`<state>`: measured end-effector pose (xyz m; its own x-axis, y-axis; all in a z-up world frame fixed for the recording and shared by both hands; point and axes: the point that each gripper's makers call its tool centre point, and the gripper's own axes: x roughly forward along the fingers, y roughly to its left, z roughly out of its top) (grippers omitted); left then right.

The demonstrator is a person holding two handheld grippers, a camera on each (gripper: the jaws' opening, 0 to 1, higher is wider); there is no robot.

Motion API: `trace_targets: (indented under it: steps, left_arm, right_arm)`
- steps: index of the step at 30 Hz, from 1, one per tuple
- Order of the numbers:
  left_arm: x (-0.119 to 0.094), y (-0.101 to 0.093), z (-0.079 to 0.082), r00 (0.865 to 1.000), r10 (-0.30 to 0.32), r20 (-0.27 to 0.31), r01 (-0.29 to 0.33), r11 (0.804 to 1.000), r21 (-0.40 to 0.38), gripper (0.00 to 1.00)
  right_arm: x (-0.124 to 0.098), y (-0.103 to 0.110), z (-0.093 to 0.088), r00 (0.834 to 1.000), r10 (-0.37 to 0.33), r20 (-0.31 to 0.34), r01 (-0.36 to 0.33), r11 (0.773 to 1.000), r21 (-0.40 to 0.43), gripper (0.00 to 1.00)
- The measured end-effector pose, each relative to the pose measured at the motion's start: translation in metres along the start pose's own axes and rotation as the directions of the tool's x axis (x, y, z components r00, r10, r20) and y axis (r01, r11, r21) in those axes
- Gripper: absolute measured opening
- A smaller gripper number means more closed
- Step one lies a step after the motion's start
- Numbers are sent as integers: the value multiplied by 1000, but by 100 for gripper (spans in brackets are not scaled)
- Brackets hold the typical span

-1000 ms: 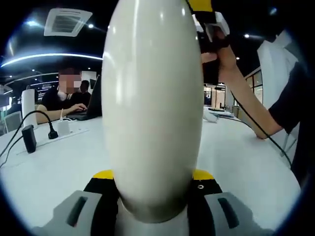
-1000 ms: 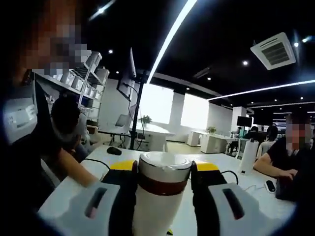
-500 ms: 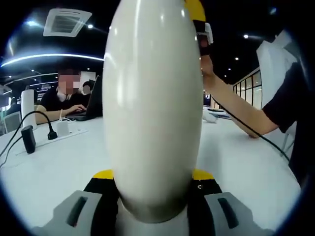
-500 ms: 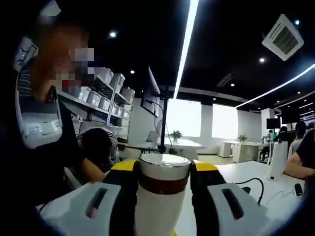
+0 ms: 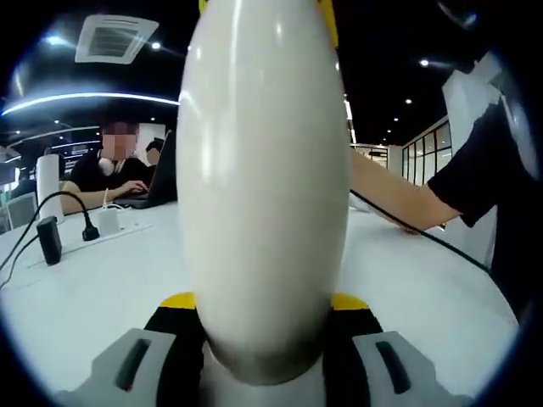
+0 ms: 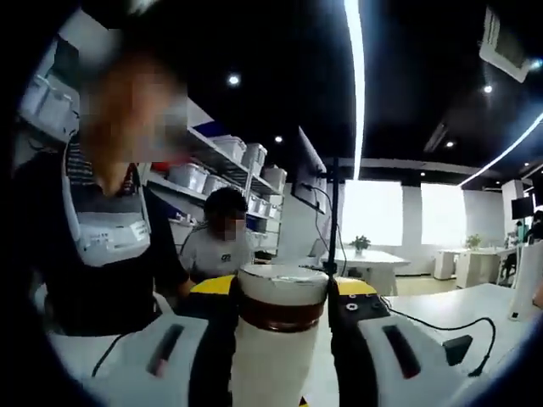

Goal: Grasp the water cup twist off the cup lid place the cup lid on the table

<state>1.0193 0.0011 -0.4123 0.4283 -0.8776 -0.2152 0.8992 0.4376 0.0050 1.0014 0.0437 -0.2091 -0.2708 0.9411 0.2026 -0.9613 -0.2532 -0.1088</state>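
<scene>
In the left gripper view the water cup [image 5: 263, 195] runs off the top edge, so we cannot see its upper end. It hides the middle of the bench [image 5: 424, 288] and the inner sides of the left tongs [image 5: 263, 326] that squeeze it. In the right gripper view the cup lid [image 6: 282, 284] sits between the right tongs [image 6: 282, 305], and the cup runs off the bottom edge. We cannot tell if the lid has come loose.
</scene>
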Motion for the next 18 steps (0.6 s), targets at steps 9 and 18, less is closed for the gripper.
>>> trace_targets:
  steps: [9,18]
  left_arm:
    - [2,10,-1,1000,0,0,0,1000,-1,55]
    - [0,28,-3,1000,0,0,0,1000,-3,56]
  right_arm:
    - [5,-1,13,957,-268,-108,256,960,-108,60]
    - [8,-2,53,752,-647,-130,594,749,-295,52]
